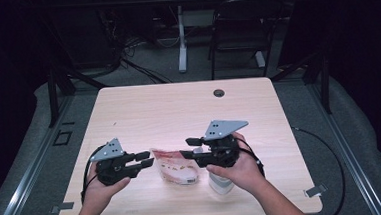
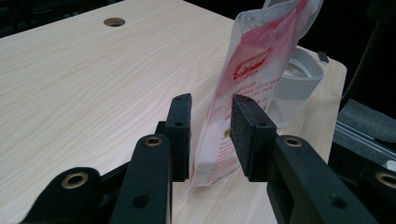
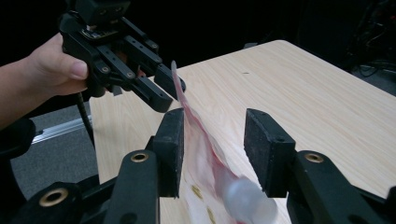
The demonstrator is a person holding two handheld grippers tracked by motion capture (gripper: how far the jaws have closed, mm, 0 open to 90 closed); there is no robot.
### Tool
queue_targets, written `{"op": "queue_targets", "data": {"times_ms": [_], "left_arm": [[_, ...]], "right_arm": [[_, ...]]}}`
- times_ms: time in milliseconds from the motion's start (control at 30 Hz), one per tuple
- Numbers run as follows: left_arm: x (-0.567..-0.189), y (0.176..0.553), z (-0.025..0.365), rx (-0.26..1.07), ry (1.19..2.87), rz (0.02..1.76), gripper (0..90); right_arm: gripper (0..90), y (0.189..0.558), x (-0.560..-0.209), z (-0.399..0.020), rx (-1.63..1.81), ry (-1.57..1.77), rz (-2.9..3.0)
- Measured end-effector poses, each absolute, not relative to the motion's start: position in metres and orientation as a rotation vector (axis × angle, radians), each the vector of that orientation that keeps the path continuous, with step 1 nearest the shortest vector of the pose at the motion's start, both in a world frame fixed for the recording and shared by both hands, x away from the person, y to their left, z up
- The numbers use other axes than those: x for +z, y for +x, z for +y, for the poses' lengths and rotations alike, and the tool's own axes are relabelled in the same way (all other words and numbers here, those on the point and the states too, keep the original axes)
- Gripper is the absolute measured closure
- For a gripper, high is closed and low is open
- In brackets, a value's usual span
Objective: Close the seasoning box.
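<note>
A red and white plastic pouch (image 1: 174, 168) sits near the table's front edge, between the two grippers. My left gripper (image 1: 144, 159) is at its left end, open. In the left gripper view the pouch (image 2: 252, 60) rises on edge in the gap between the jaws of my left gripper (image 2: 210, 135). My right gripper (image 1: 190, 147) is at the pouch's right end, open. In the right gripper view the pouch (image 3: 201, 135) runs between the jaws of my right gripper (image 3: 215, 149), close to the left pad (image 3: 170, 144). A blurred white cap (image 3: 243, 200) is near the lens. The left gripper (image 3: 163, 88) is at the pouch's far corner.
A white jar (image 1: 221, 185) stands under the right hand near the front edge, behind the pouch in the left gripper view as the jar (image 2: 301, 77). A cable hole (image 1: 219, 92) lies at the wooden table's (image 1: 179, 113) far side. A black chair (image 1: 241, 29) stands beyond the table.
</note>
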State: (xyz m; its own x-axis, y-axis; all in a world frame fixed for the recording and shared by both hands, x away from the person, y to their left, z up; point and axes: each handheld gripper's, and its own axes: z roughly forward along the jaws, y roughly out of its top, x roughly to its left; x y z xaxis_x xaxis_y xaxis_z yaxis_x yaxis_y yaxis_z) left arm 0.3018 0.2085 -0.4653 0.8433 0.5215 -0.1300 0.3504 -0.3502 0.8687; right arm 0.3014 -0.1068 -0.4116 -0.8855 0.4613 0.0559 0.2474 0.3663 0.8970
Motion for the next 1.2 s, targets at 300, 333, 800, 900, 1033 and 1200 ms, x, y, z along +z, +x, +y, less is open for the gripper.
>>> {"op": "queue_targets", "data": {"times_ms": [300, 333, 800, 900, 1033, 1200], "left_arm": [[-0.466, 0.303, 0.214, 0.204, 1.973, 0.653, 68.8], [-0.466, 0.303, 0.214, 0.206, 1.968, 0.658, 68.8], [-0.467, 0.304, 0.220, 0.199, 1.953, 0.668, 68.6], [-0.468, 0.304, 0.220, 0.196, 1.952, 0.669, 68.6], [-0.468, 0.304, 0.220, 0.195, 1.953, 0.670, 68.6], [-0.468, 0.304, 0.220, 0.198, 1.951, 0.673, 68.6]], "right_arm": [[60.9, 0.309, -0.407, -0.089, 1.484, 0.605, 2.442], [61.9, 0.310, -0.407, -0.087, 1.475, 0.597, 2.447], [67.4, 0.318, -0.412, -0.060, 1.347, 0.497, 2.534], [68.6, 0.320, -0.413, -0.057, 1.337, 0.491, 2.547], [71.4, 0.321, -0.413, -0.052, 1.319, 0.483, 2.569], [73.3, 0.322, -0.414, -0.047, 1.299, 0.470, 2.596]]}}
